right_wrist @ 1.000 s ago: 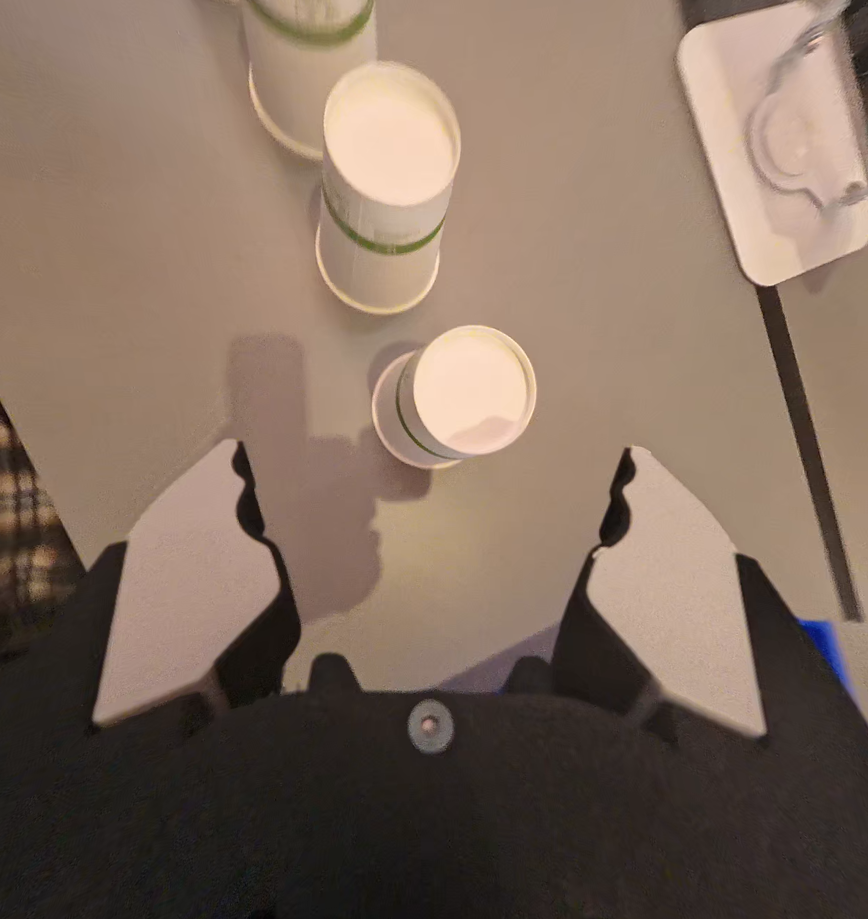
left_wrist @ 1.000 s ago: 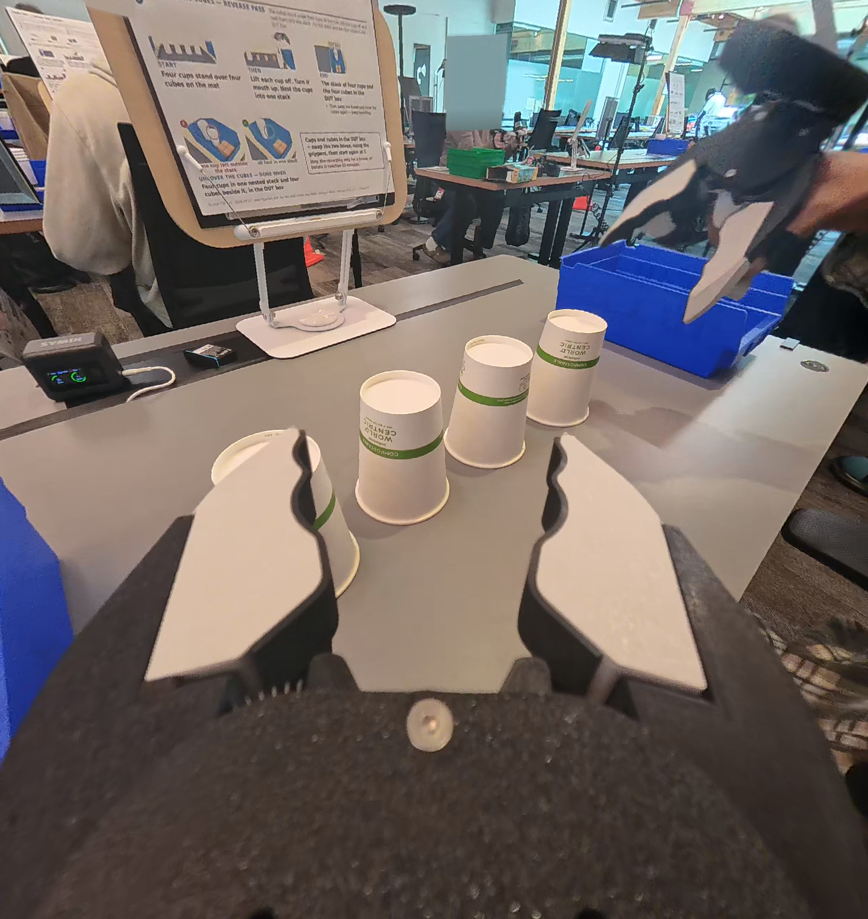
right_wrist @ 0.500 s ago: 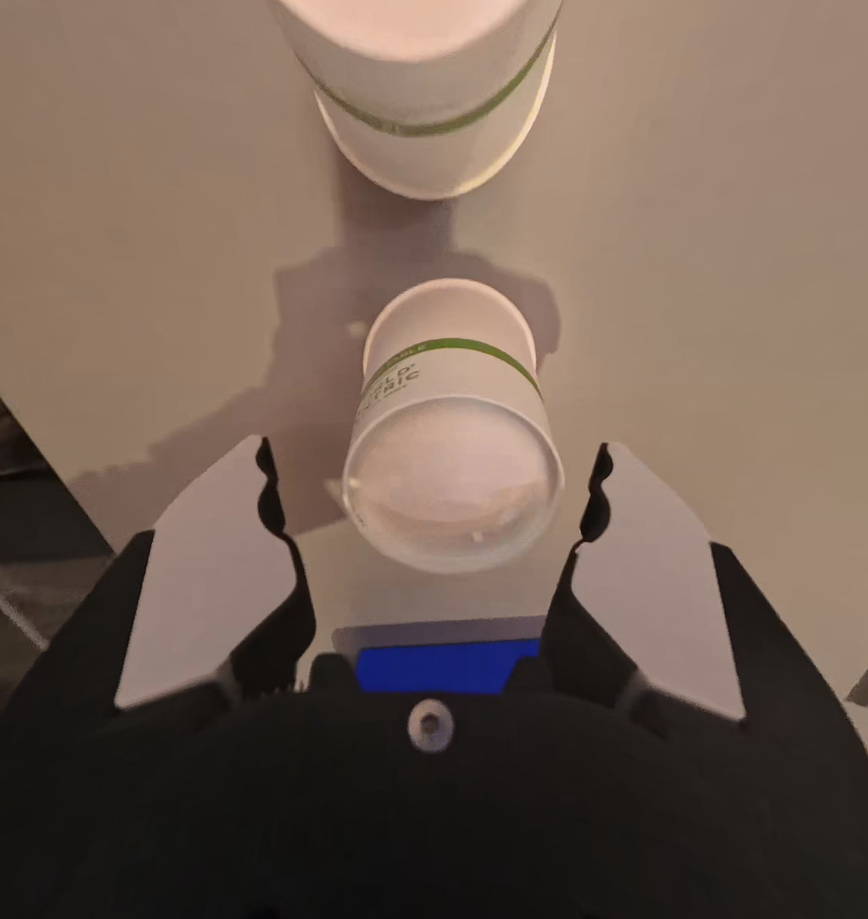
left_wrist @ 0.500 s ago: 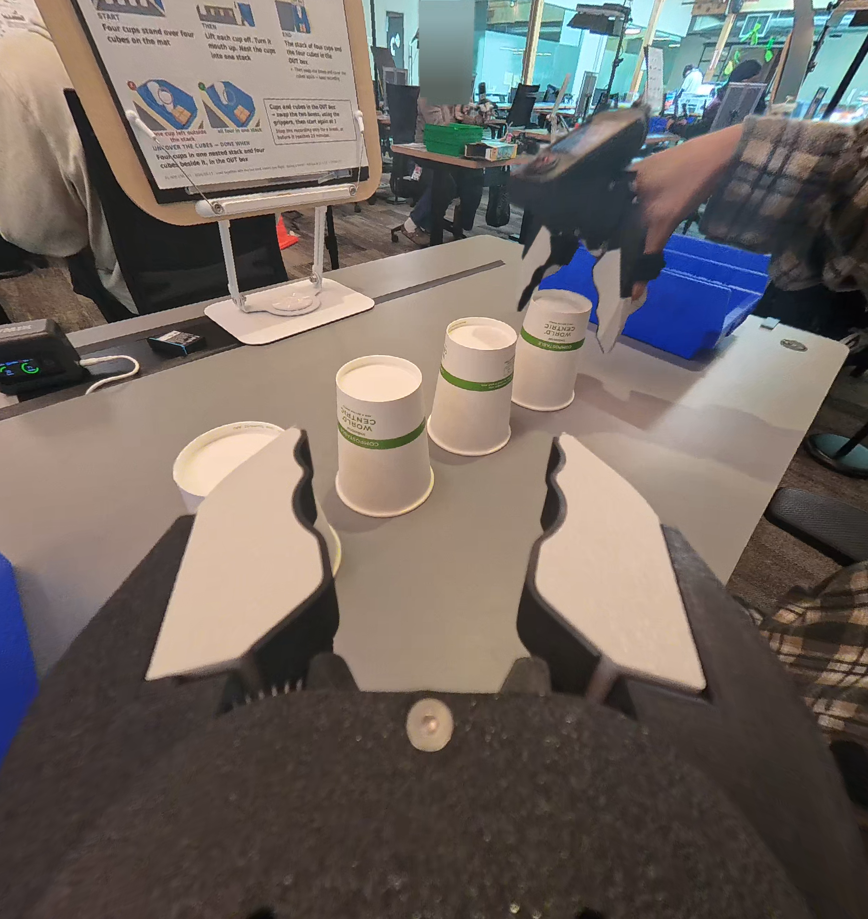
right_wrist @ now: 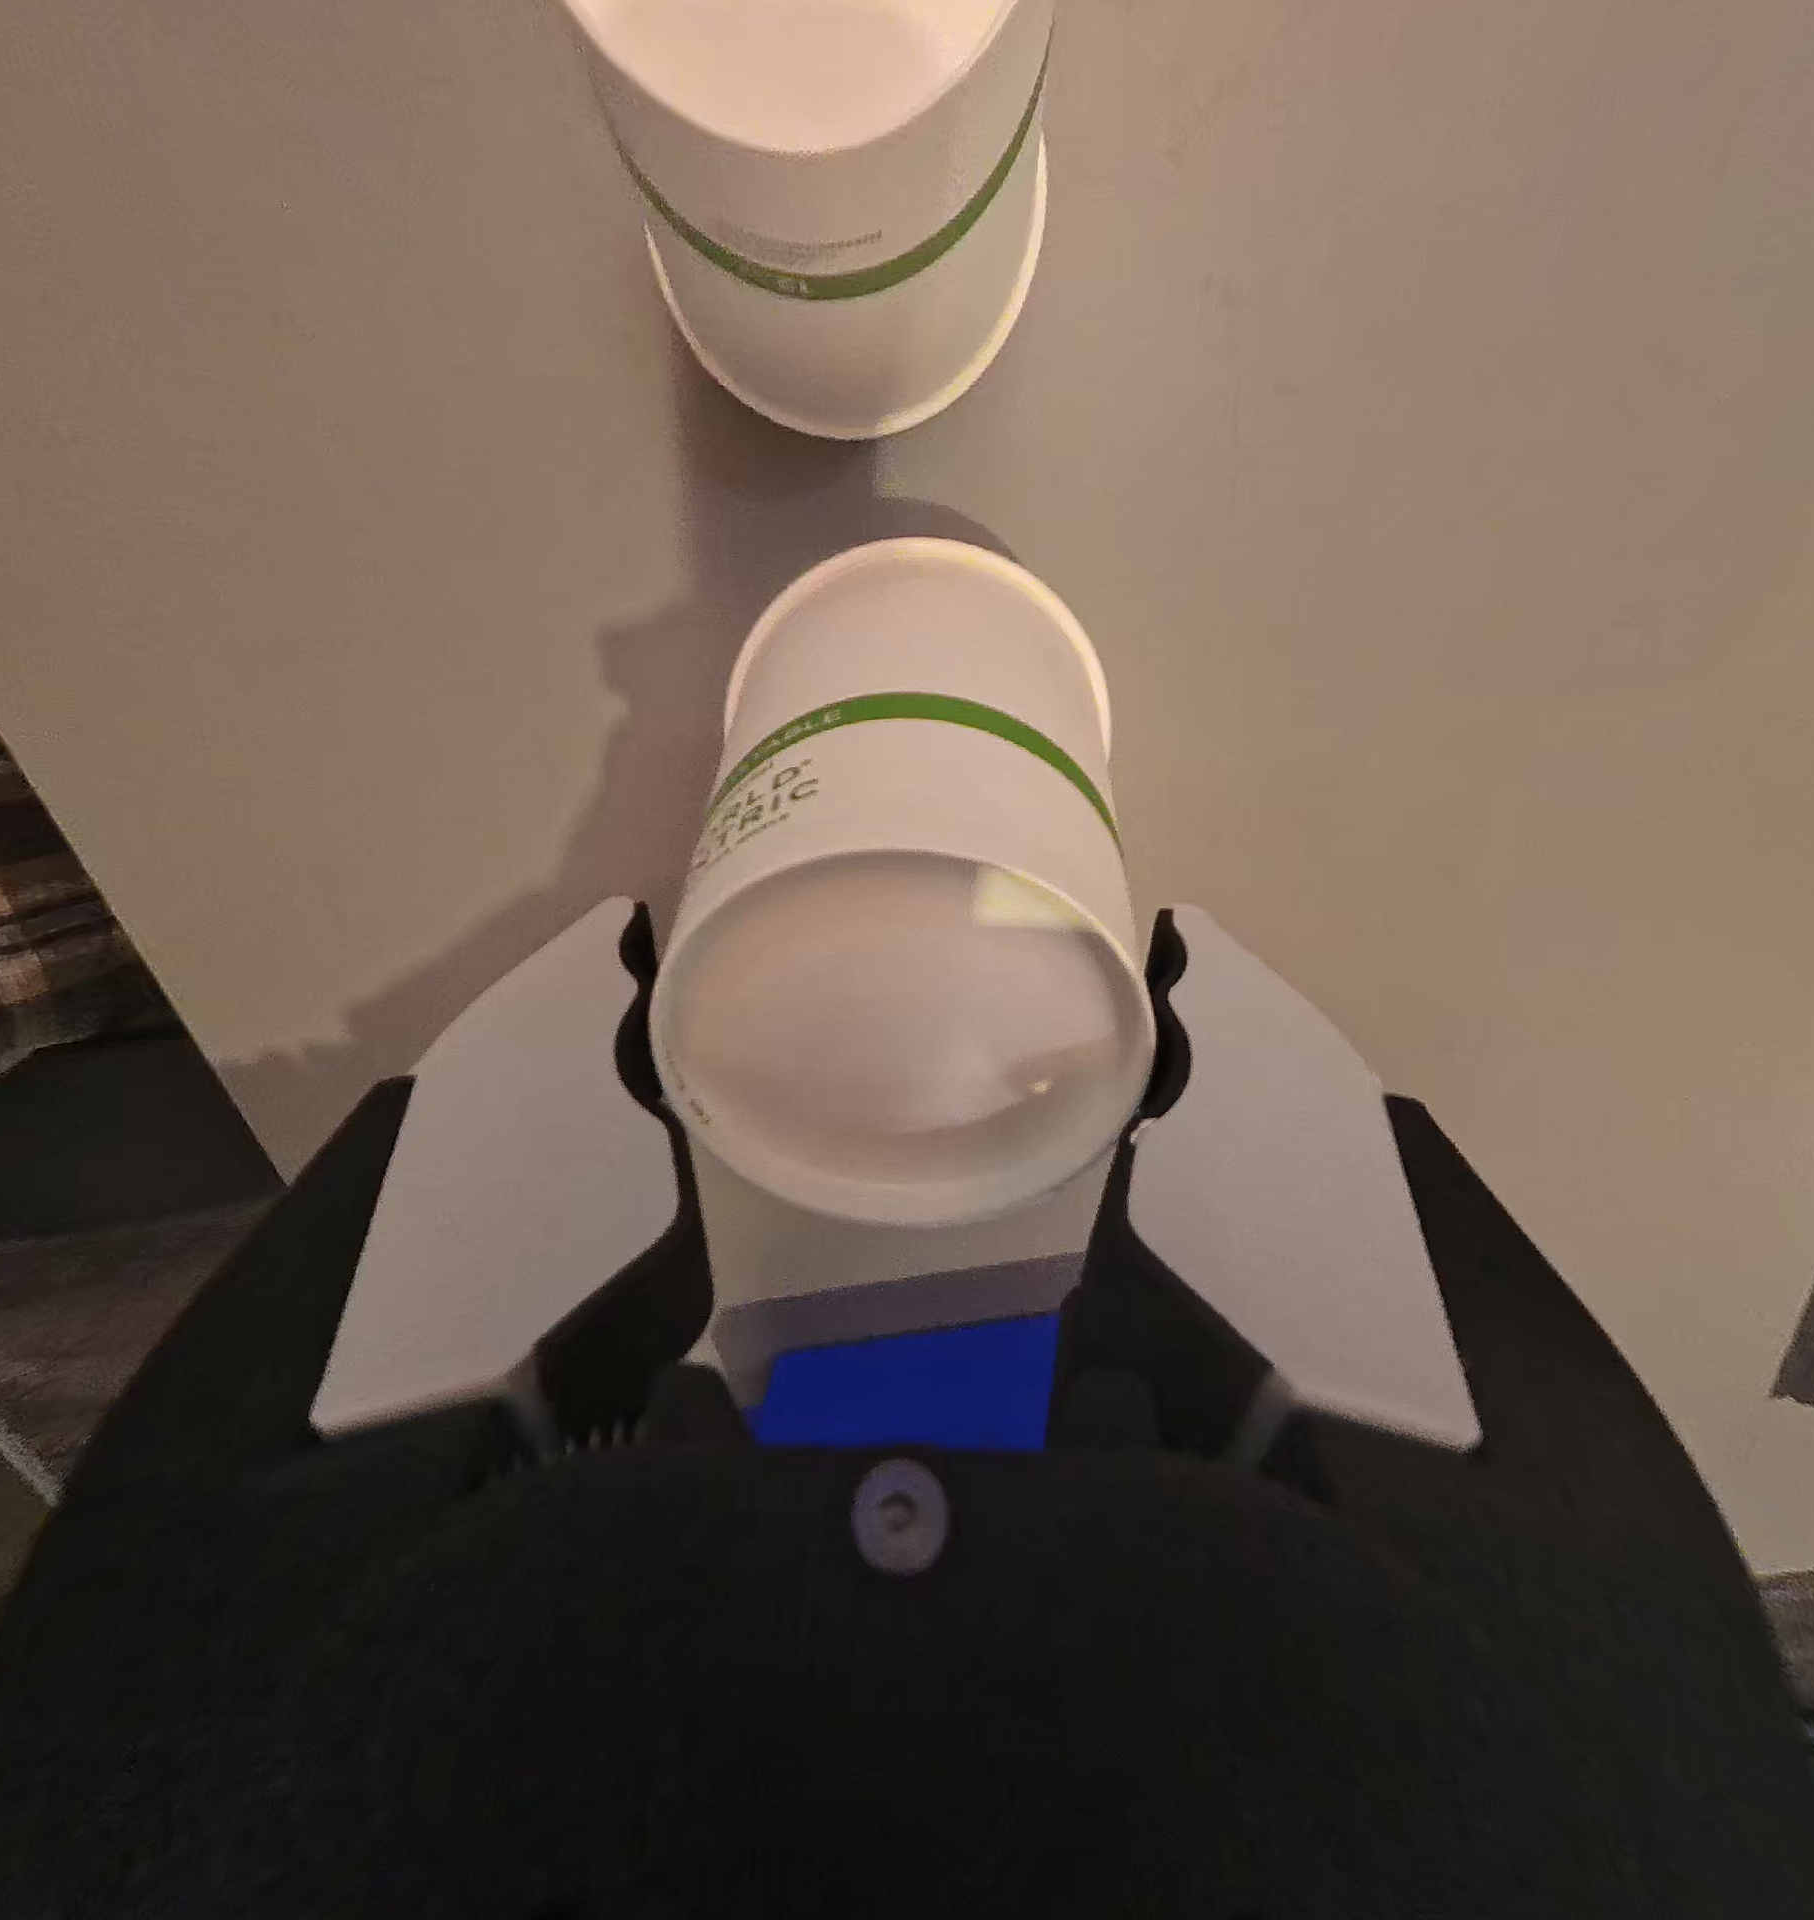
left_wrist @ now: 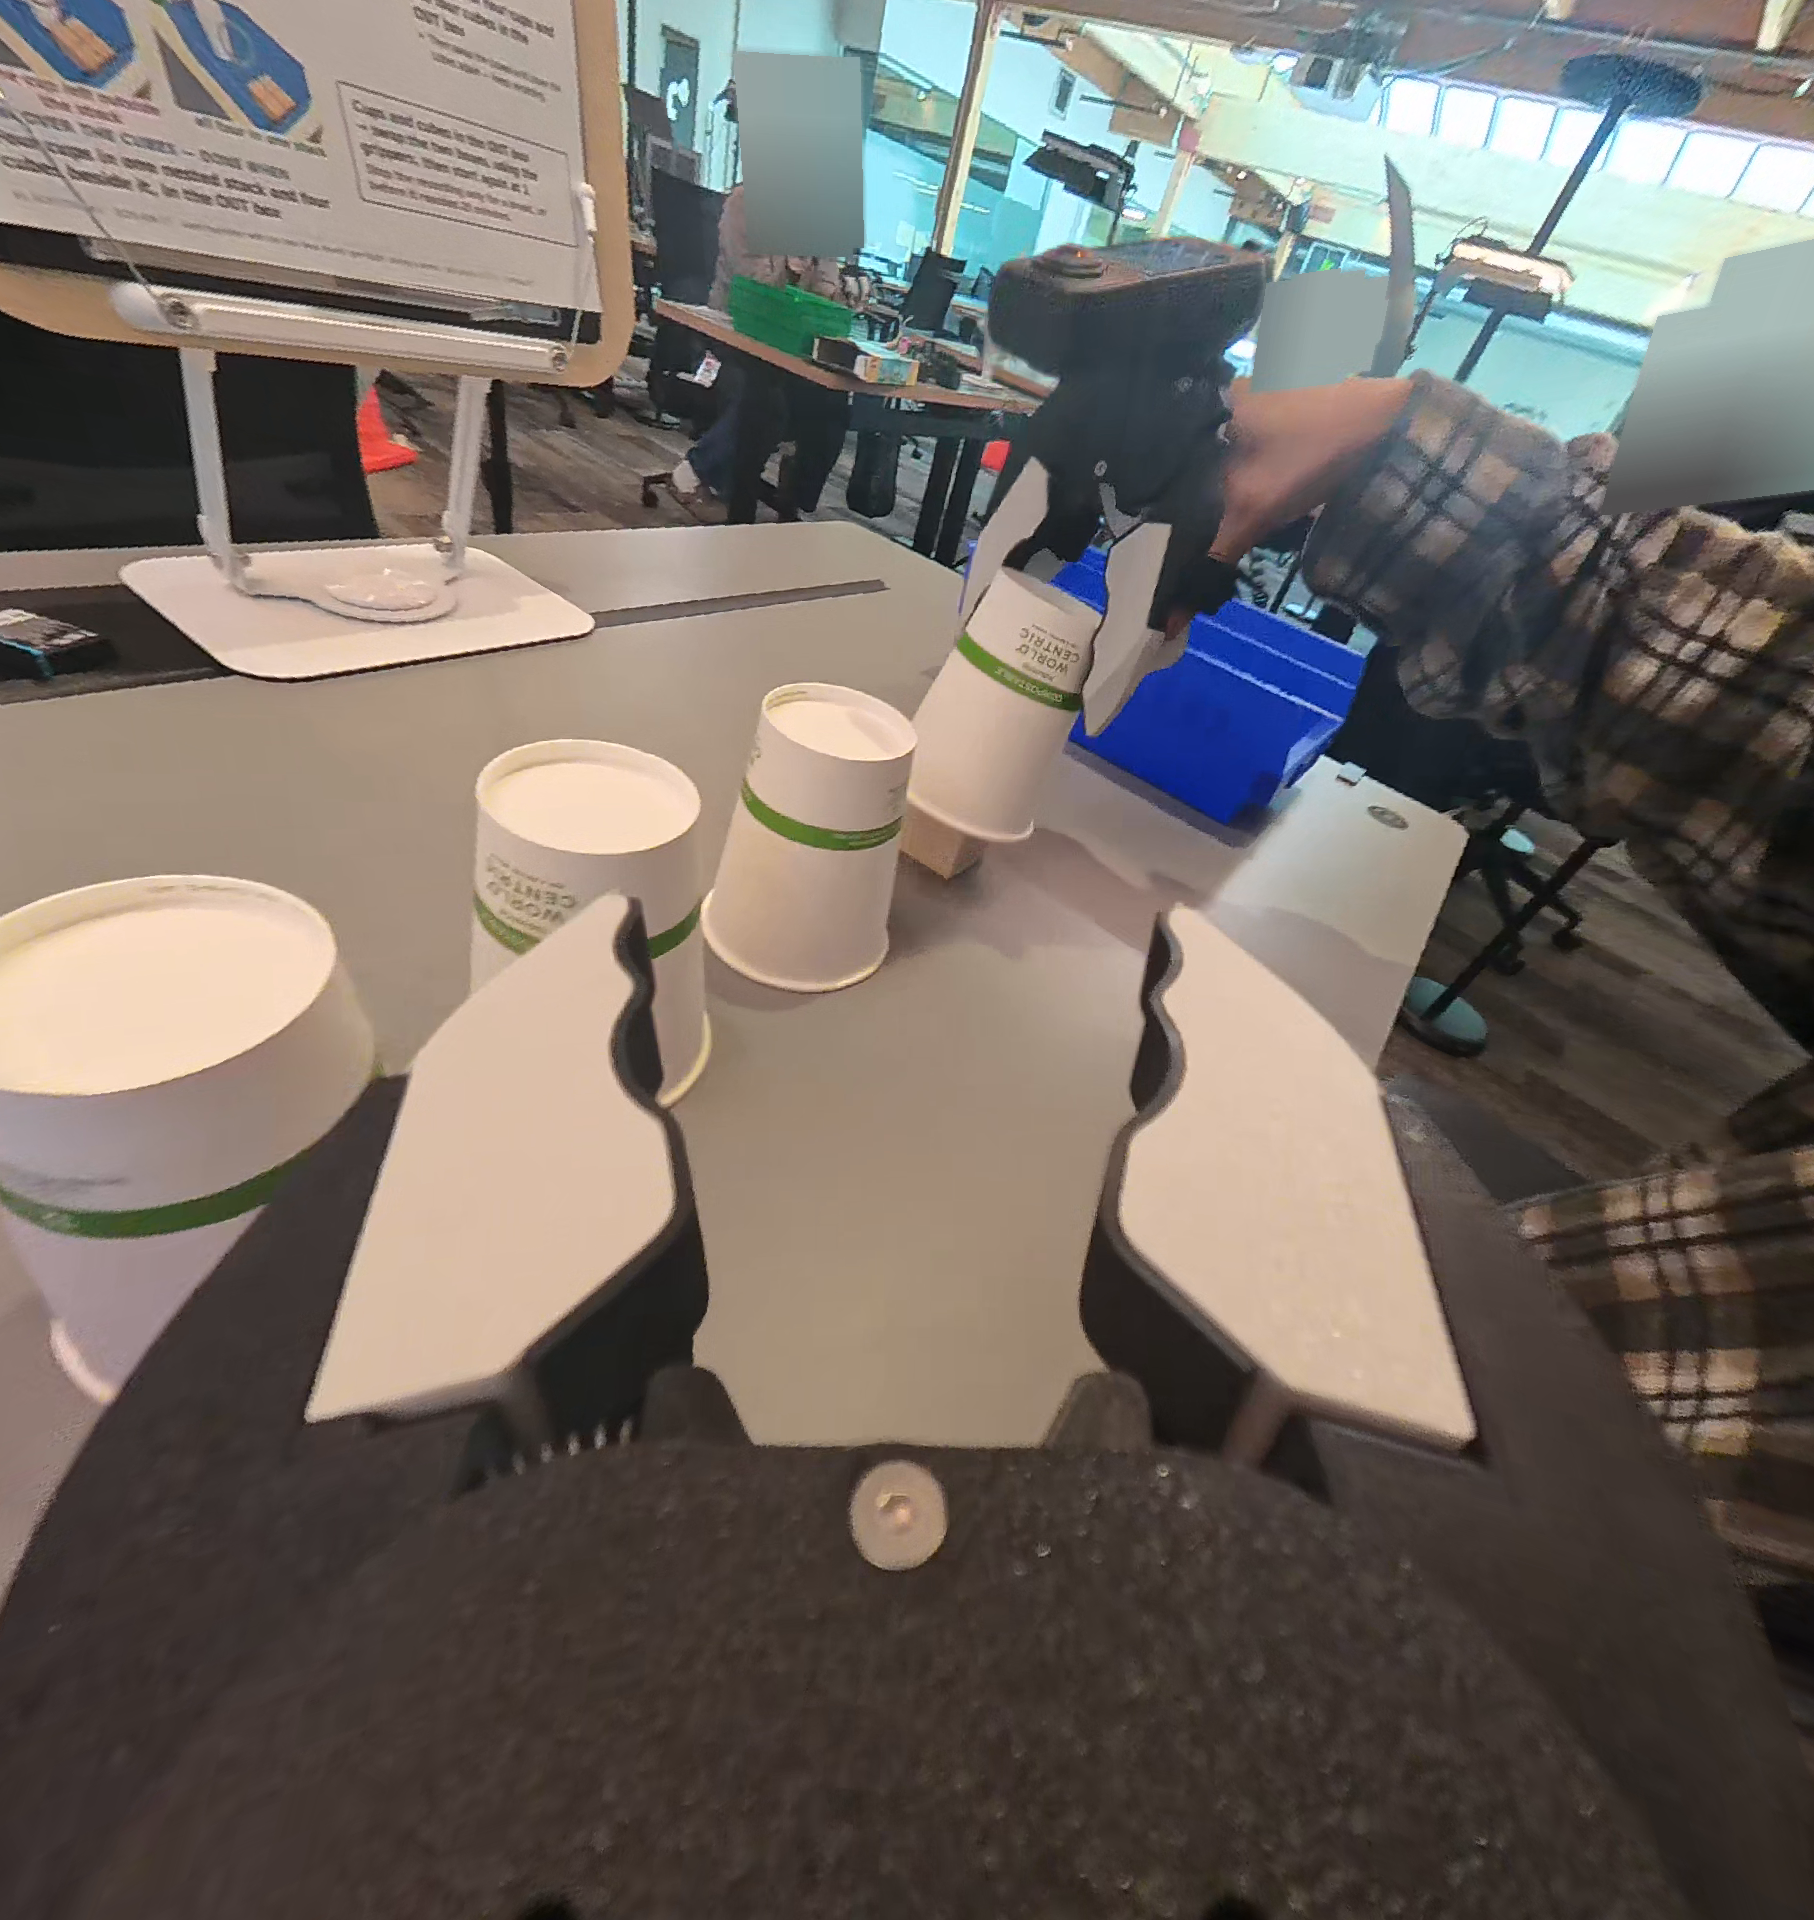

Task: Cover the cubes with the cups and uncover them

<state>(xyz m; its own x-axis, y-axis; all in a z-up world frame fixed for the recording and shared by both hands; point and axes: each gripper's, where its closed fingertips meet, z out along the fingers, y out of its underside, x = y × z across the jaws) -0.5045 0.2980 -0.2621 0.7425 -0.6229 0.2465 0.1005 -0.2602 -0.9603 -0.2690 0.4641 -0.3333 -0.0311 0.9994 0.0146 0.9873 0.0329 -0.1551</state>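
- The right tongs (right_wrist: pixel 898 1039), closed on the upturned base of the end cup (left_wrist: pixel 1002 717), have it tilted and partly raised at the far end of the row; the left tongs (left_wrist: pixel 887 1049) stand wide apart and empty above the near edge, gripping nothing.
- The grey table (left_wrist: pixel 259 790) carries a row of four white paper cups with green bands, all mouth down.
- A blue bin (left_wrist: pixel 1215 707) sits on the table just beyond the raised cup.
- Three cups stand flat: the nearest cup (left_wrist: pixel 144 1101) beside the left tongs, the second cup (left_wrist: pixel 586 862), then the third cup (left_wrist: pixel 815 831).
- A pale wooden cube (left_wrist: pixel 942 850) peeks out beneath the lifted rim, resting on the table.
- The uncovering step appears to be in hand, starting at the far cup. The next move likely calls for a straight, clean lift so the rim clears the cube without dragging it, with three cups left to raise.
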